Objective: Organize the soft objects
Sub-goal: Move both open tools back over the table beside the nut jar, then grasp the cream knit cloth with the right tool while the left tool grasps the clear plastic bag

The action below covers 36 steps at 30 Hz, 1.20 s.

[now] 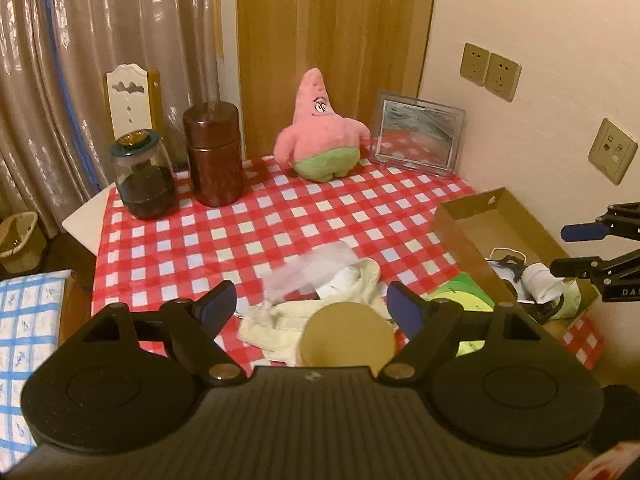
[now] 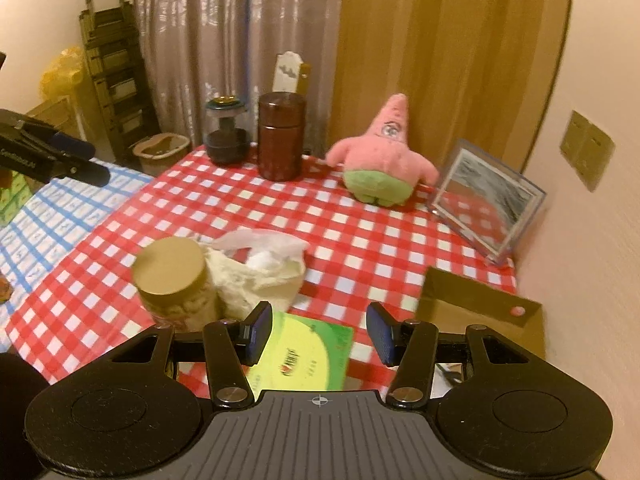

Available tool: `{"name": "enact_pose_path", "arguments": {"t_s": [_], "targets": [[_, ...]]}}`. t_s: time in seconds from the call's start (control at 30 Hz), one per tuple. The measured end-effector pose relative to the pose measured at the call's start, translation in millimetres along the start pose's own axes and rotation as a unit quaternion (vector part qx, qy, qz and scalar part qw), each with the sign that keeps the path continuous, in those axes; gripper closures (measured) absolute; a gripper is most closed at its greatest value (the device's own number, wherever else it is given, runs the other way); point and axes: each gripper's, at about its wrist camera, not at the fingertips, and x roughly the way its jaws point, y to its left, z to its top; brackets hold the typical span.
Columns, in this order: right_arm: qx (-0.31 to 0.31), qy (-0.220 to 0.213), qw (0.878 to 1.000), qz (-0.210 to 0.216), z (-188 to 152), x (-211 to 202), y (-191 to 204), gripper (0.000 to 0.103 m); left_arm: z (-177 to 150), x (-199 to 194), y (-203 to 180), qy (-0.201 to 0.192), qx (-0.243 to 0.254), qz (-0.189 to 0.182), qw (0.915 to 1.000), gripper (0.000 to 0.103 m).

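A pink starfish plush [image 1: 320,132] [image 2: 384,160] with green shorts stands at the back of the checked table. A cream cloth [image 1: 280,320] [image 2: 256,280] lies near the front with a clear plastic bag [image 1: 312,268] [image 2: 264,240] on it. My left gripper [image 1: 310,306] hangs open above the cloth, nothing between its fingers. My right gripper [image 2: 320,330] [image 1: 576,250] is open too, over a green-yellow packet [image 2: 304,356] lying on the table. A cardboard box [image 1: 472,216] [image 2: 480,308] at the right holds a white roll [image 1: 538,276] and pale green fabric.
A tan-lidded jar [image 1: 348,332] [image 2: 172,264] stands against the cloth. A brown canister [image 1: 214,156] [image 2: 280,140] and a glass jar [image 1: 144,176] stand at the back left, a framed mirror [image 1: 418,132] [image 2: 488,200] at the back right by the wall. A blue checked surface [image 2: 52,216] adjoins the table on the left.
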Motion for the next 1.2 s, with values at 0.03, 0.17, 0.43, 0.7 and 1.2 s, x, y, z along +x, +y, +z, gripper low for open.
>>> {"name": "enact_pose_path", "arguments": {"t_s": [0.03,0.17,0.43,0.7,1.2], "targets": [[-0.004,0.001,1.000,0.002,2,3,3,0.051,1,-1,2,-0.001,0.001,0.000,1.0000,0.023],[-0.012,0.007,1.000,0.013,6,14,7,0.051,0,2,14,0.000,0.005,0.003,1.0000,0.023],[-0.057,0.025,0.997,0.056,7,52,6,0.051,-10,38,41,0.040,0.030,-0.002,0.9988,0.023],[-0.164,0.060,0.975,0.135,2,114,24,0.050,-16,79,59,0.057,0.062,-0.023,0.9962,0.023],[-0.332,0.131,0.920,0.161,-20,212,58,0.050,-29,142,89,0.097,0.136,-0.040,0.9851,0.023]]}}
